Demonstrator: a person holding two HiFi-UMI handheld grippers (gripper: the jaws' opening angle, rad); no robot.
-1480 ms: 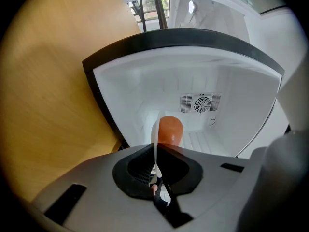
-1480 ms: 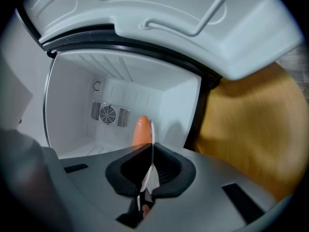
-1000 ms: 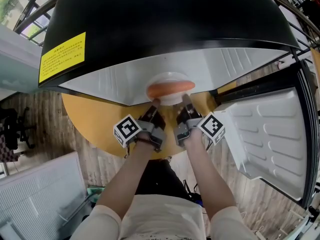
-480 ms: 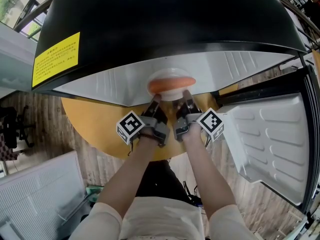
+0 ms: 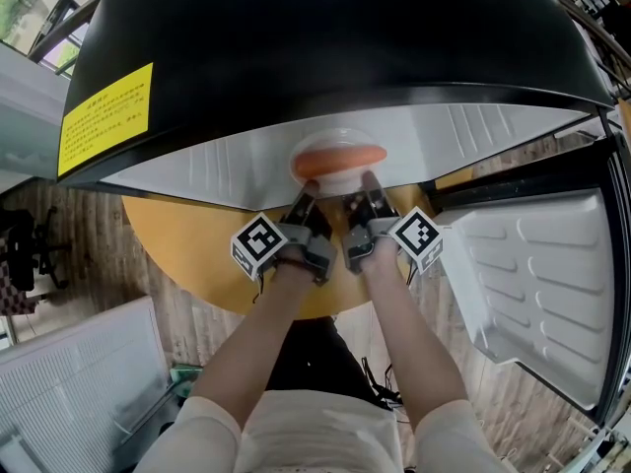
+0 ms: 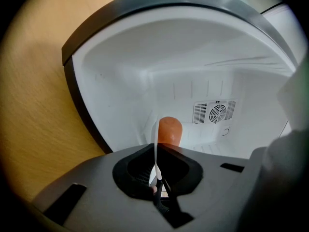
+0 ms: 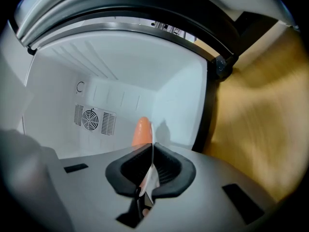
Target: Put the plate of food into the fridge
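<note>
A white plate (image 5: 336, 180) with an orange sausage-like piece of food (image 5: 340, 157) on it hangs at the mouth of the open fridge (image 5: 325, 37). My left gripper (image 5: 307, 197) is shut on the plate's near left rim, my right gripper (image 5: 369, 189) on its near right rim. In the left gripper view the rim (image 6: 155, 146) shows as a thin white edge pinched between the dark pads of the left gripper (image 6: 157, 170), the food (image 6: 170, 131) beyond. The right gripper view shows the same: rim (image 7: 152, 153), right gripper (image 7: 148, 170), food (image 7: 142, 131).
The fridge has a black top with a yellow label (image 5: 104, 114) and a white inside with a fan vent (image 6: 215, 112) on its back wall. Its white-lined door (image 5: 532, 274) stands open at the right. A round wooden table (image 5: 187, 244) lies below the opening.
Both grippers have carried the plate a little forward, farther into the fridge opening. Their grip on the rim is unchanged.
</note>
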